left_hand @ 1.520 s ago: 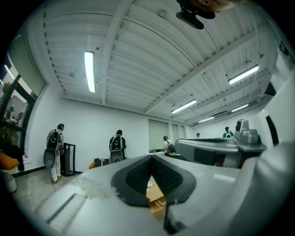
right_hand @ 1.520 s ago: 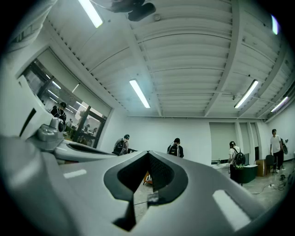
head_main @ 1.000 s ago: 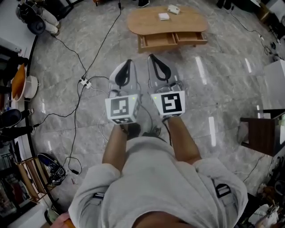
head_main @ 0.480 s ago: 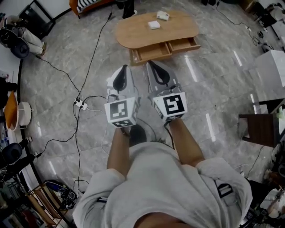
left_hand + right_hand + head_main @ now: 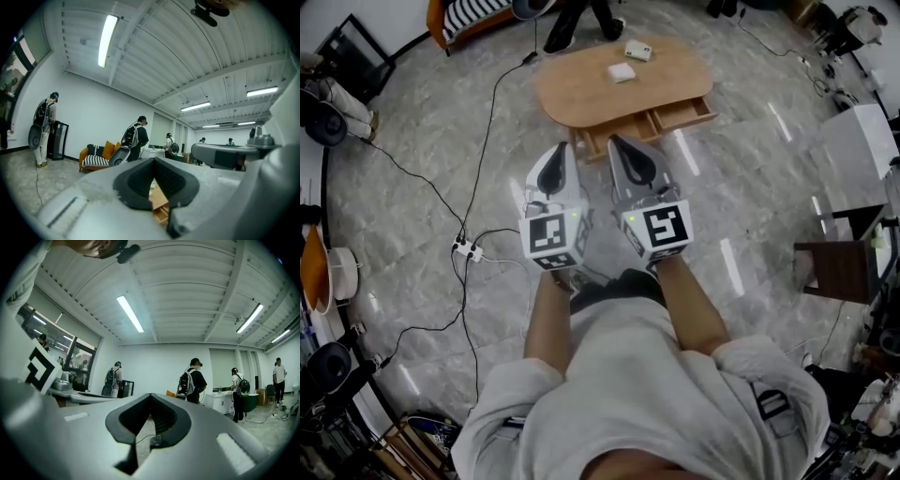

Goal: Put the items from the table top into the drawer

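An oval wooden table (image 5: 581, 84) stands on the marble floor ahead of me. Two white items lie on its top: a flat one (image 5: 622, 72) and a boxy one (image 5: 638, 51) behind it. Two drawers under the near edge are pulled out; the right drawer (image 5: 682, 113) shows fully and the left drawer (image 5: 589, 142) is partly hidden by my grippers. My left gripper (image 5: 562, 147) and right gripper (image 5: 615, 141) are held side by side, well short of the table, both shut and holding nothing. The table edge (image 5: 159, 202) shows through the left gripper's finger opening.
A black cable and a white power strip (image 5: 467, 248) lie on the floor to the left. A white cabinet (image 5: 862, 141) and a dark stool (image 5: 839, 272) stand at the right. A striped sofa (image 5: 473, 14) and a person's legs (image 5: 572, 23) are beyond the table.
The table has come nearer and shifted left in the head view as I walk toward it. Both grippers stay shut, side by side in front of me.
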The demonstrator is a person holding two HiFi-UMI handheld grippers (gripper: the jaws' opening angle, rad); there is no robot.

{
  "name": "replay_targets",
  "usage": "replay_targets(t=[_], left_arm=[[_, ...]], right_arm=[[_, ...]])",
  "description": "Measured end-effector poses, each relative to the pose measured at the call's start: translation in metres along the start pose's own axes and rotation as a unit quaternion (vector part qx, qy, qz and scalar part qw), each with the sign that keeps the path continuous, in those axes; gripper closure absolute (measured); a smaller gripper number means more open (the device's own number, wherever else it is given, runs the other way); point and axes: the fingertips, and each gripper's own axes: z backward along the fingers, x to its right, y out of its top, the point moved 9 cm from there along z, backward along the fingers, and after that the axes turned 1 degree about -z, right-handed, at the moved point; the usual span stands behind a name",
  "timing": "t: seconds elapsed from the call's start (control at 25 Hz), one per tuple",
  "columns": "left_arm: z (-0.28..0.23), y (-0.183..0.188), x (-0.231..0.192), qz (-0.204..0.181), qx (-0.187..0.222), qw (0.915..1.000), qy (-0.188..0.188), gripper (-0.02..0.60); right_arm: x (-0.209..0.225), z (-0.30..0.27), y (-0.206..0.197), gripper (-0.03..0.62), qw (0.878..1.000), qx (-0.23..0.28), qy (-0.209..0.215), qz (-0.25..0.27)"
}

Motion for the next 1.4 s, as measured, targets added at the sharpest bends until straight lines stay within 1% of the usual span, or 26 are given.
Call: replay_targets(t=[0.2,0.36,0.52,0.64,0.72,0.84,0.92,1.0,1.08,1.28,1.4], left_arm=[[-0.029,-0.009,-0.013,0.007,-0.013,0.9999,-0.008,0.561],[-0.058,-0.015,-0.024,-0.004,-0.026,0.9996,-0.013,0.561],[-0.103,-0.018,-0.047,-0.020,-0.036,0.9991,-0.010,0.561],[-0.150,-0.014,-0.060,-0.031,-0.041,0.9987,-0.005,0.561],[-0.184,-0.009,-0.065,-0.036,-0.047,0.9983,-0.001,0.561],[-0.232,-0.003,-0.066,-0.035,-0.050,0.9981,-0.004,0.561],[-0.261,-0.003,-0.066,-0.028,-0.052,0.9982,-0.005,0.561],[-0.284,-0.008,-0.066,-0.019,-0.063,0.9978,-0.003,0.561],[-0.303,-0.015,-0.065,-0.021,-0.081,0.9965,-0.006,0.561],[-0.345,-0.039,-0.075,-0.026,-0.111,0.9931,-0.028,0.561],[-0.372,-0.058,-0.092,-0.012,-0.135,0.9899,-0.043,0.561]], right_arm=[[0.010,-0.029,-0.009,0.587,1.000,-0.013,-0.004,0.001],[0.025,-0.062,-0.019,0.588,1.000,-0.015,-0.005,-0.009],[0.045,-0.113,-0.034,0.588,1.000,-0.009,0.003,-0.021],[0.074,-0.155,-0.039,0.588,1.000,-0.010,0.011,-0.027],[0.100,-0.181,-0.042,0.587,0.999,-0.009,0.009,-0.034],[0.140,-0.213,-0.046,0.588,0.999,-0.005,-0.005,-0.041],[0.162,-0.232,-0.051,0.588,0.999,-0.004,-0.006,-0.045],[0.180,-0.247,-0.059,0.588,0.999,-0.009,-0.005,-0.049],[0.194,-0.258,-0.069,0.588,0.998,-0.019,-0.011,-0.056],[0.216,-0.283,-0.099,0.588,0.996,-0.046,-0.030,-0.071],[0.225,-0.307,-0.117,0.587,0.994,-0.067,-0.045,-0.080]])
